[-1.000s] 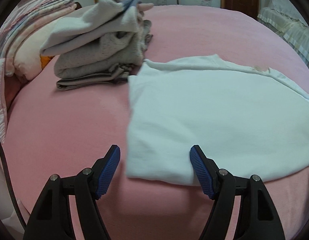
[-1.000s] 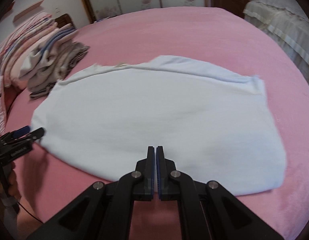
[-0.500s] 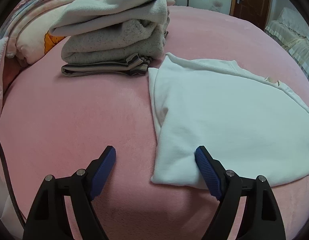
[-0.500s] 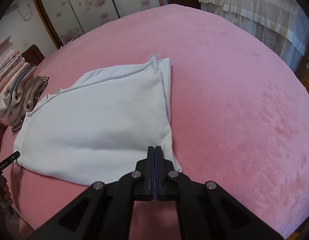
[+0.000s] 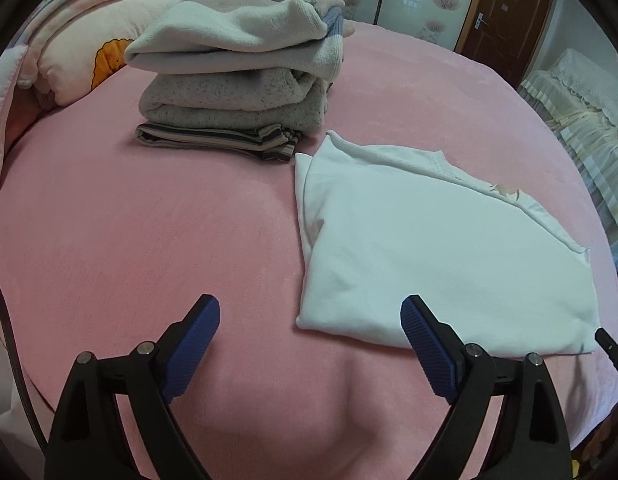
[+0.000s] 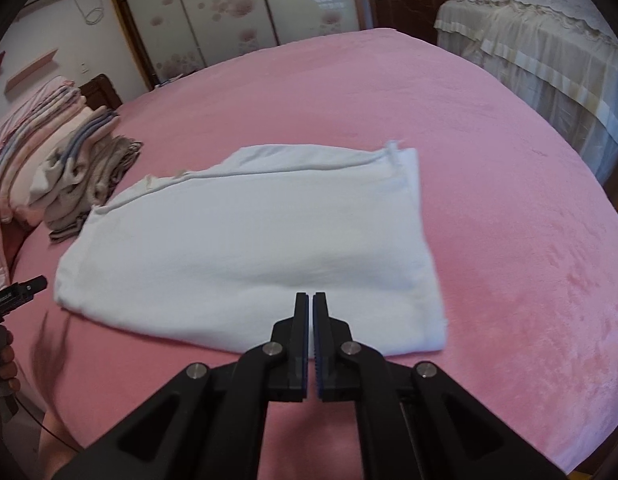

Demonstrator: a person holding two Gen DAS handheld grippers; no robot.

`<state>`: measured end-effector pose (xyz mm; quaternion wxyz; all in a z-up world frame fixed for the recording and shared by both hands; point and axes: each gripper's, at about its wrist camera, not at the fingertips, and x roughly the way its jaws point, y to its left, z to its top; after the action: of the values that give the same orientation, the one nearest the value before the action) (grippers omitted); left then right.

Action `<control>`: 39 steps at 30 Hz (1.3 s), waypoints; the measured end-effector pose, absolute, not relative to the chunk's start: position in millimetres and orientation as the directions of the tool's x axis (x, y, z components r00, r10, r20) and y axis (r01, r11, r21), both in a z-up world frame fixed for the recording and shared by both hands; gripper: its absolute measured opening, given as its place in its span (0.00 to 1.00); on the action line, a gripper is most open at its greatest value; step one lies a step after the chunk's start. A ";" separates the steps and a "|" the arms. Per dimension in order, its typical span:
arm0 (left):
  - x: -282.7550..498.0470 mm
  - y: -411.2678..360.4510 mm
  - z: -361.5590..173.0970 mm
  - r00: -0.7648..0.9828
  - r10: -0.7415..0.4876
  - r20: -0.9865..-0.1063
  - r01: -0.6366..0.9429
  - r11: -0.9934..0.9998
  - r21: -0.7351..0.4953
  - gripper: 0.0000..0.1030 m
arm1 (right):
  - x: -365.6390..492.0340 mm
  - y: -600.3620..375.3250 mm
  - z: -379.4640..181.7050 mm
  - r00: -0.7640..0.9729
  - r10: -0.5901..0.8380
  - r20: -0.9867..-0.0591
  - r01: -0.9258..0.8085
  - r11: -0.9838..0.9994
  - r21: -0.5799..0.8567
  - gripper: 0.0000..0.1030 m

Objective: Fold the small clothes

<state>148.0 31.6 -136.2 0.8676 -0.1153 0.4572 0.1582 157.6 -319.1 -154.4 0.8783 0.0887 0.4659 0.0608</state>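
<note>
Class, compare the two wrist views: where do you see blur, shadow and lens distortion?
Left wrist view: sharp throughout, the white garment crisp; fisheye bows the pink bed into a dome, with dark corners. Right wrist view: the garment's edges smear with motion blur, a blurred shadow lies on the bed at lower left, and the wardrobe doors lean.

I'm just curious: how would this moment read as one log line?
white garment: folded, flat on pink bed | left gripper: open, empty | right gripper: shut, empty | folded pile: beside garment

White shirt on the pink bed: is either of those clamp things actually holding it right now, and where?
Neither. The left gripper is open above the bed, and the right gripper is shut with nothing between its fingers. The white shirt lies free.
</note>
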 end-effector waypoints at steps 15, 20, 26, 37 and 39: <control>121.9 38.5 -184.1 0.539 -0.141 -0.831 -0.441 0.793 -0.421 0.90 | 138.6 -243.2 -138.5 0.542 0.315 -0.779 -0.167 0.949 0.267 0.03; 137.6 33.8 -199.4 0.585 -0.229 -0.778 -0.409 0.745 -0.527 0.89 | 144.8 -224.7 -141.2 0.540 0.328 -0.775 -0.194 0.944 0.265 0.03; 161.0 32.9 -218.0 0.635 -0.315 -0.705 -0.364 0.683 -0.634 0.89 | 160.9 -206.6 -142.5 0.551 0.333 -0.765 -0.212 0.943 0.258 0.03; 183.8 37.5 -230.0 0.740 -0.311 -0.596 -0.312 0.627 -0.714 0.89 | 182.3 -179.2 -153.8 0.541 0.326 -0.775 -0.244 0.943 0.226 0.03; 189.7 34.3 -228.2 0.747 -0.292 -0.597 -0.311 0.640 -0.702 0.89 | 184.6 -176.8 -155.5 0.543 0.324 -0.775 -0.246 0.943 0.223 0.03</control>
<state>189.7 34.3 -228.2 0.8328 -0.4239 0.3558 0.0056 184.6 -176.8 -155.5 0.8773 0.0436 0.4496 0.1625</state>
